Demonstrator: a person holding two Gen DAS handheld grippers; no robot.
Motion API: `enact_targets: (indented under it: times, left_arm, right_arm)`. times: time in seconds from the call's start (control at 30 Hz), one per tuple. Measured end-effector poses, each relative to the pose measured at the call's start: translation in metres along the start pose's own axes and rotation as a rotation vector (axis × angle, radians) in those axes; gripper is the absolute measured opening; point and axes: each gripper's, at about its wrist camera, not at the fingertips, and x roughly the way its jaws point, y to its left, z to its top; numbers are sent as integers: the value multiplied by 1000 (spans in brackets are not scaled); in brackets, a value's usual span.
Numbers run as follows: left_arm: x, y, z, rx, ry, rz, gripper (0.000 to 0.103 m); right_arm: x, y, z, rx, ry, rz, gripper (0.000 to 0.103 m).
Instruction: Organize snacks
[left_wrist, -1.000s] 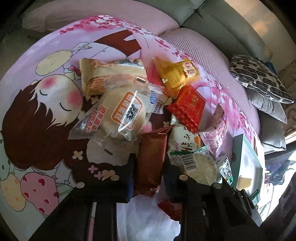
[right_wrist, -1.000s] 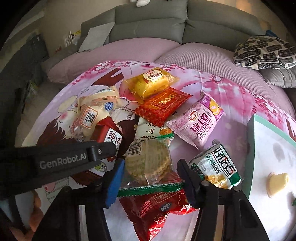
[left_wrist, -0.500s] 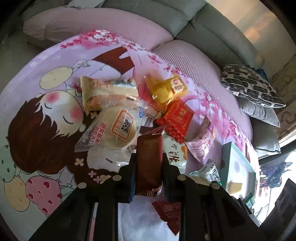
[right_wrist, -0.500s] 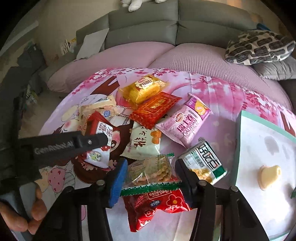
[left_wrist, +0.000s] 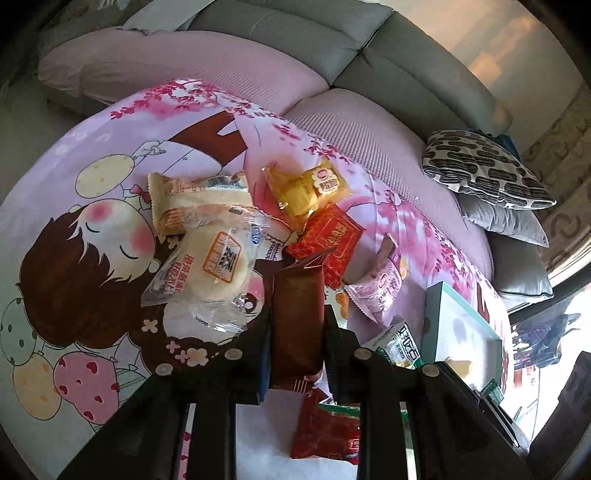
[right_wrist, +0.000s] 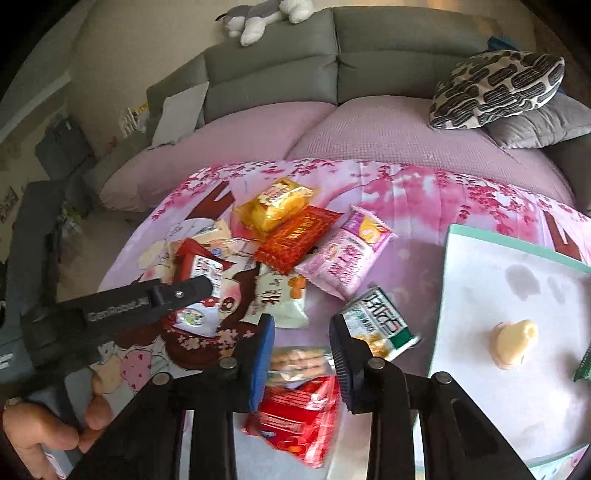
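Observation:
My left gripper (left_wrist: 297, 317) is shut on a brown-backed snack packet (left_wrist: 297, 321) and holds it above the pile on the pink cartoon cloth (left_wrist: 92, 229). From the right wrist view this left gripper (right_wrist: 199, 288) shows the packet's red and white face (right_wrist: 201, 269). My right gripper (right_wrist: 301, 354) is closing. Its blue pads (right_wrist: 262, 354) press the sides of a clear biscuit packet (right_wrist: 299, 363), which is crumpled between them. A red packet (right_wrist: 295, 413) lies just under it.
Yellow (right_wrist: 275, 203), orange-red (right_wrist: 295, 236), pink (right_wrist: 345, 254), white (right_wrist: 277, 295) and green-white (right_wrist: 380, 321) packets lie ahead. Two bun packets (left_wrist: 218, 258) sit left. At right, a teal-rimmed tray (right_wrist: 448, 258) holds a pale jelly cup (right_wrist: 513, 343). A sofa with cushions (right_wrist: 495, 88) stands behind.
The left gripper has risen with the brown packet. The right gripper's jaws have narrowed onto the biscuit packet and it has lifted and drifted back from the pile.

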Motion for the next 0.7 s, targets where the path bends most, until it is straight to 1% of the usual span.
enact_targets:
  times: [0.17,0.37,0.4,0.43,0.47,0.5,0.7]
  left_arm:
    - [5,1,-2,-2,27,13,25]
    - [12,6,-4,-21,57,25,25]
    - [12,6,-4,-23,57,23,25]
    - [12,7,-4,-24,58,22,25]
    - [12,7,-4,-25,59,20,25]
    - [12,7,-4,-26,60,19,25]
    - [12,8,-5,-38,66,17,25]
  right_arm:
    - [2,-9,-1,21,16,-15,34]
    - [12,-2,-7,-27,76,-35,35]
    - [13,-1,-8,-35,80,-42,41]
    - [13,0,-9,-44,83,-51,56]
    - [12,1,-10,-51,86,-61,64]
    - [11,2,-11,-53,84,-68,69]
    - [11,8,-16,-98,107,-82,69]
